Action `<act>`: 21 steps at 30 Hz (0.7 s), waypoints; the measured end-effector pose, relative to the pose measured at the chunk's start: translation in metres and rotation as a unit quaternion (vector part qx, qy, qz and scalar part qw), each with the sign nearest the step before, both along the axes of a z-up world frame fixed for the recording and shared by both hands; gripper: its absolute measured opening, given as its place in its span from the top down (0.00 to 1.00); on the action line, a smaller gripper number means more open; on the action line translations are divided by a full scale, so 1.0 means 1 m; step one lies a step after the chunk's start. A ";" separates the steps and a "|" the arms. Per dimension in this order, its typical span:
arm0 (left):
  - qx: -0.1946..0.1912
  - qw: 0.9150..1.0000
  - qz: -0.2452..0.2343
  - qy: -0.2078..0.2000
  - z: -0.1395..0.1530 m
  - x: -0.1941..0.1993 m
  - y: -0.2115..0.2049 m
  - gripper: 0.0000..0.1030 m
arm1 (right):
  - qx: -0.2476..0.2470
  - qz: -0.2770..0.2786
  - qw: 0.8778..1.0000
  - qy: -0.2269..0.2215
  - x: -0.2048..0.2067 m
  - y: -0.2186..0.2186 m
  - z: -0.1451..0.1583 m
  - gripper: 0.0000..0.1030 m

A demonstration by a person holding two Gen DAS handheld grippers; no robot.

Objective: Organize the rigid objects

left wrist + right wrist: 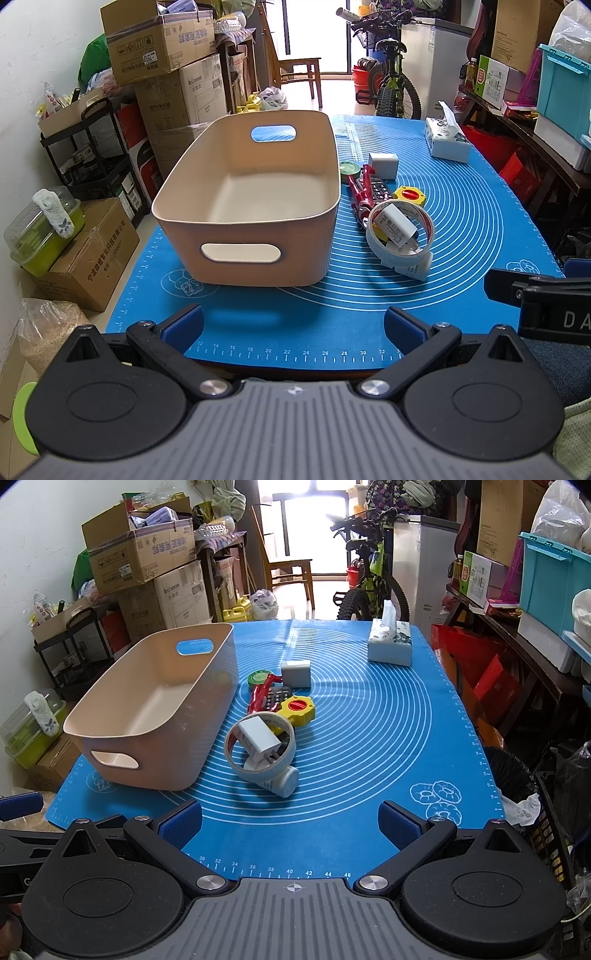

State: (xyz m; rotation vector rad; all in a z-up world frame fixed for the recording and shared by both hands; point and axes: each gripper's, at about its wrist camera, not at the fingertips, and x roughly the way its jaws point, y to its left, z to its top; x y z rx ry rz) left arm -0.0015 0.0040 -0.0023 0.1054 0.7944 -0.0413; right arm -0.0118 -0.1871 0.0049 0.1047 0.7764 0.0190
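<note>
An empty beige bin (255, 221) (155, 716) stands on the blue mat (461, 236) (369, 738). To its right lies a pile: a tape roll (400, 232) (260, 753) with a white charger (395, 227) (258, 744) in it, a white bottle (282, 782), red pliers (364, 188) (262, 692), a calculator (279, 696), a yellow-red disc (409, 195) (298, 707), a green tape (349, 169) (258, 677) and a white cube (384, 165) (296, 673). My left gripper (293, 323) and right gripper (290, 823) are open and empty above the mat's near edge.
A tissue box (445, 138) (389, 642) stands at the mat's far right. Cardboard boxes (162, 74) and a black rack (96, 155) stand left of the table, a bicycle (373, 579) behind it, cluttered shelves (517, 627) on the right.
</note>
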 end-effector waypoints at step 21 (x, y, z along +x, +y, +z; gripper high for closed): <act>-0.025 0.999 0.007 -0.023 0.050 0.046 0.031 0.01 | 0.041 0.008 0.998 -0.036 0.035 -0.012 0.032 0.02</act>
